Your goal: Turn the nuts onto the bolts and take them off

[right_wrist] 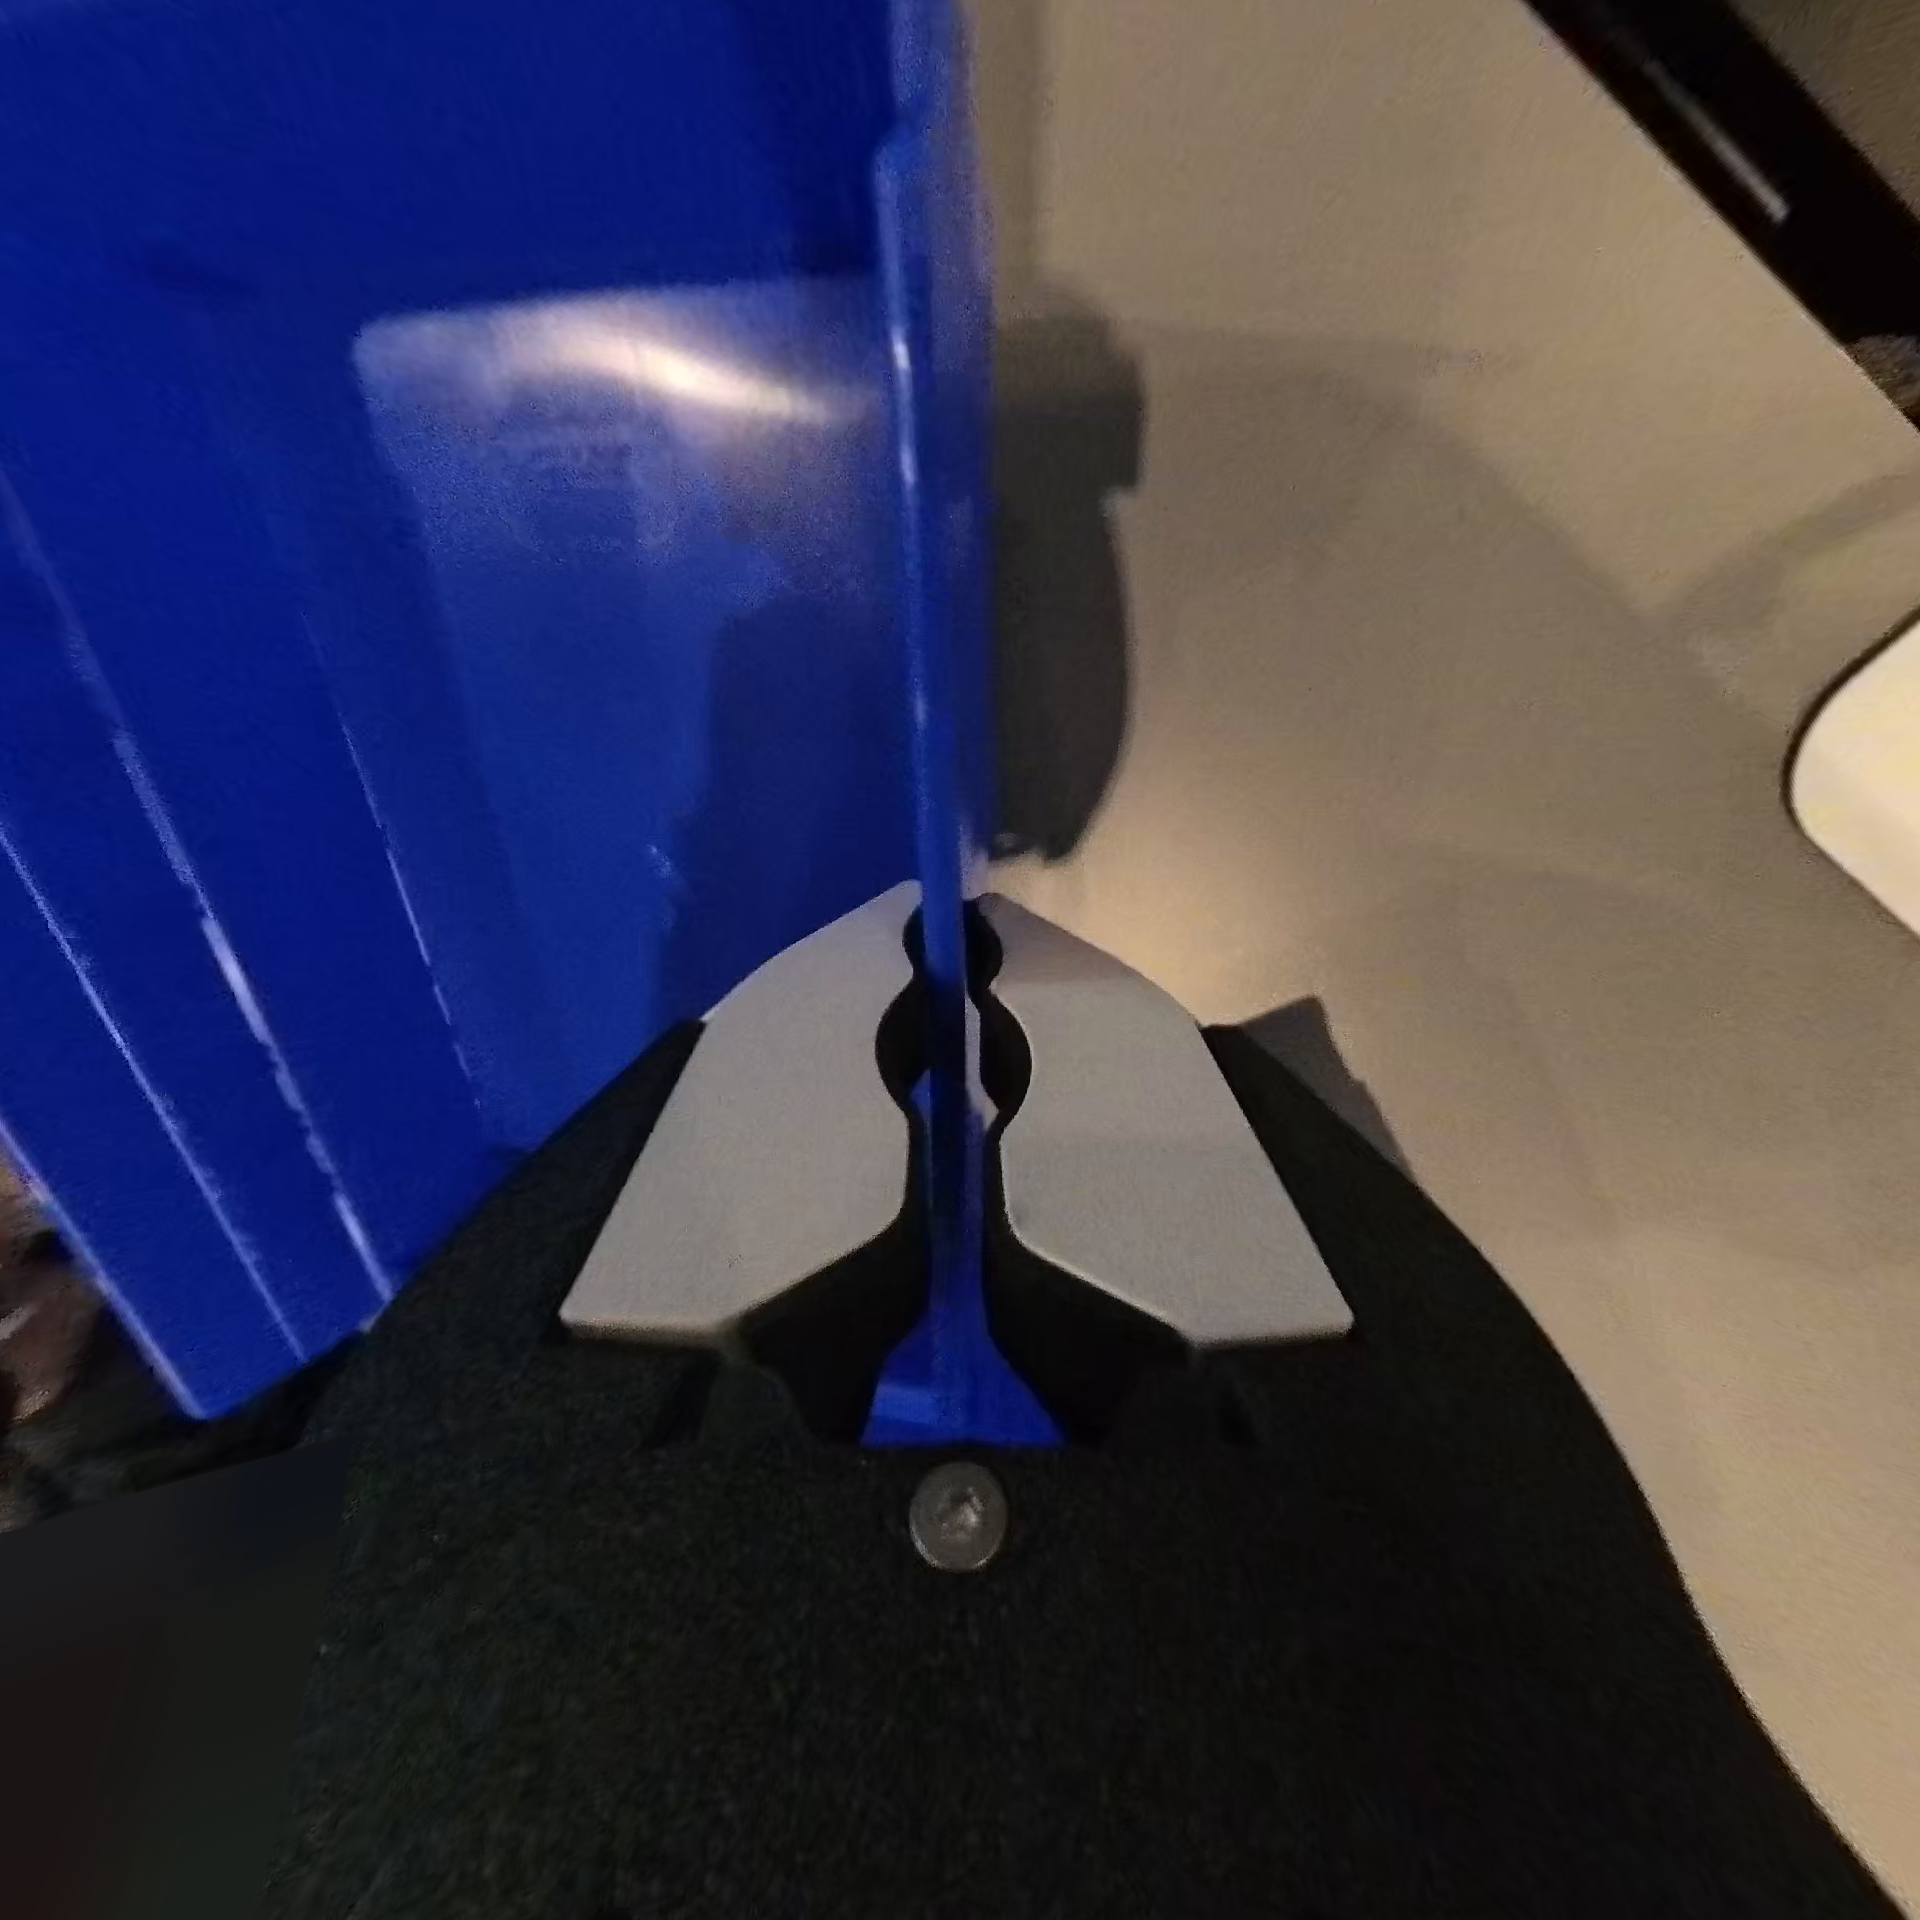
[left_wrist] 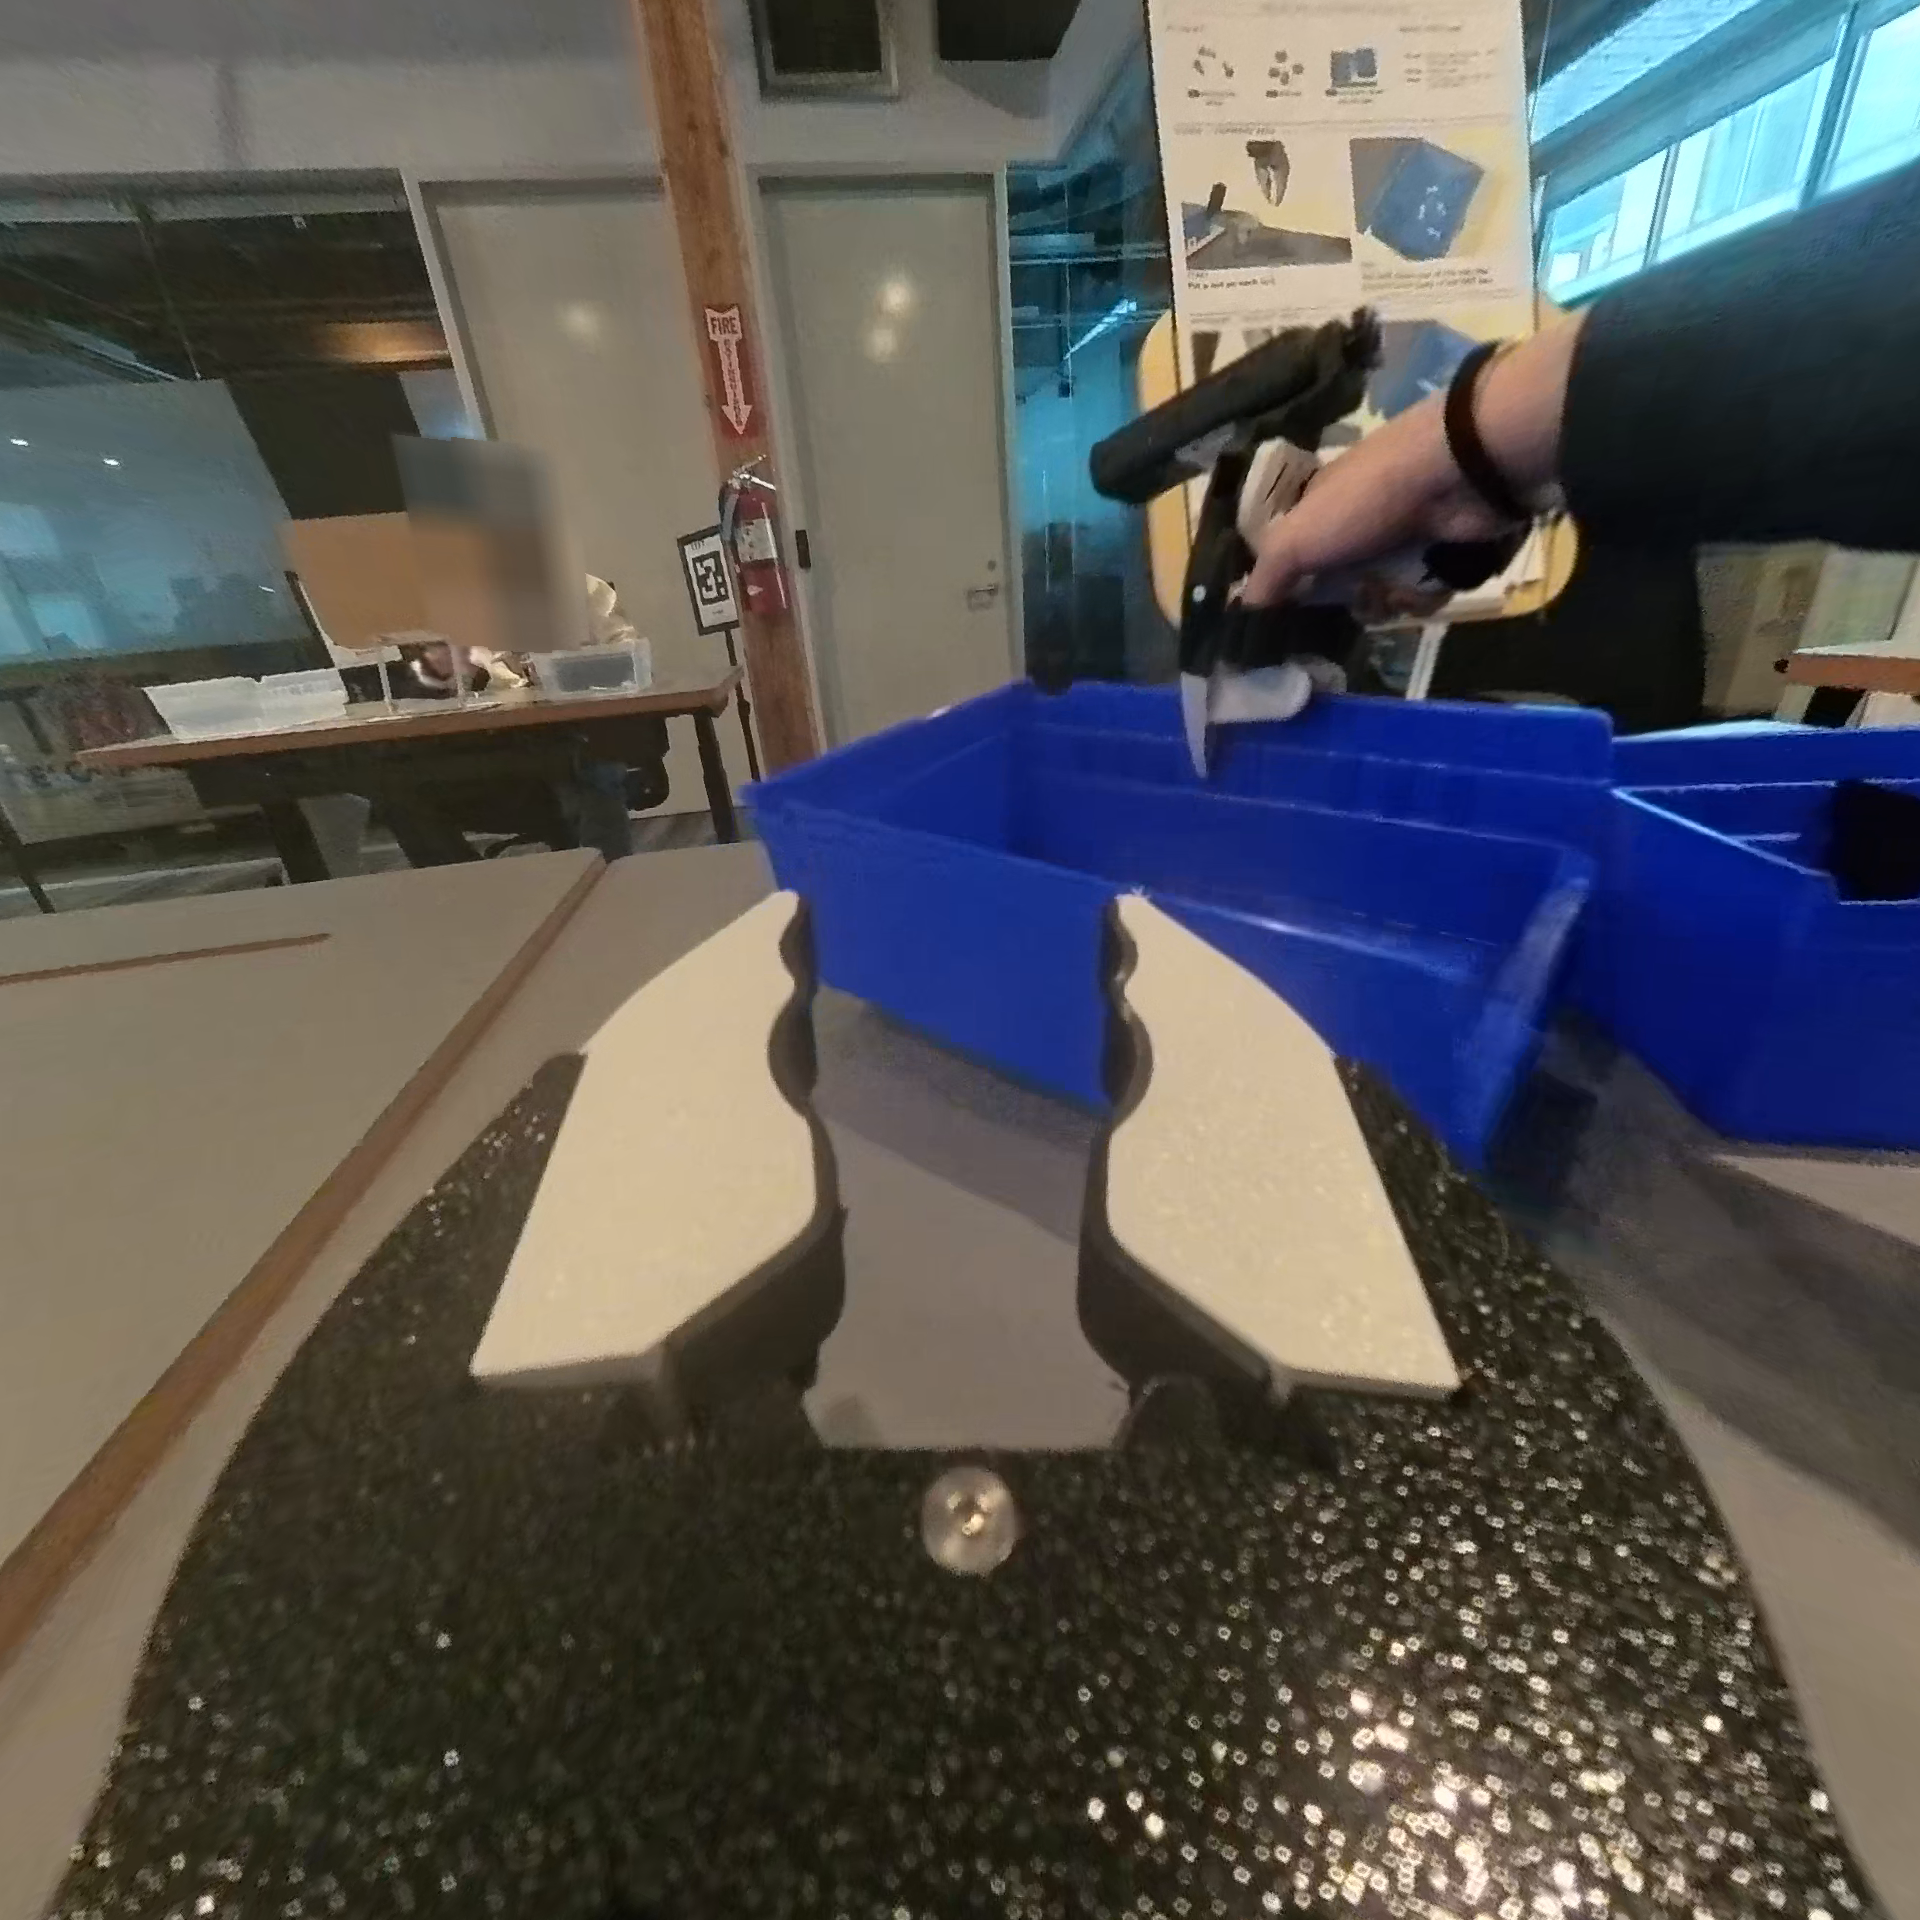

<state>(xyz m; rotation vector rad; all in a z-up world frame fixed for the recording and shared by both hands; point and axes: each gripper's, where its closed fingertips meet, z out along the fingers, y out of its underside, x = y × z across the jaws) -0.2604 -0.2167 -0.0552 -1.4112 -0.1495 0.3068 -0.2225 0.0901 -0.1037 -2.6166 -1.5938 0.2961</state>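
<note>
A blue plastic bin (left_wrist: 997,935) stands on the grey table (left_wrist: 260,1091) ahead of my left gripper (left_wrist: 951,914), which is open and empty, just short of the bin's near corner. My right gripper (right_wrist: 951,904) is shut on the bin's wall (right_wrist: 940,623), the thin blue rim running between its fingers. In the left wrist view the right gripper (left_wrist: 1205,727) comes down onto the bin's far wall, held by a person's hand (left_wrist: 1382,520). The bin's inside (right_wrist: 468,623) looks bare where it shows. No nuts or bolts are visible.
A second blue bin (left_wrist: 1766,935) sits to the right of the first. A poster board (left_wrist: 1351,156) stands behind the bins. A wooden post (left_wrist: 707,364), a fire extinguisher (left_wrist: 753,540) and another table (left_wrist: 416,727) are farther back. About 30 centimetres separates my left fingertips from my right.
</note>
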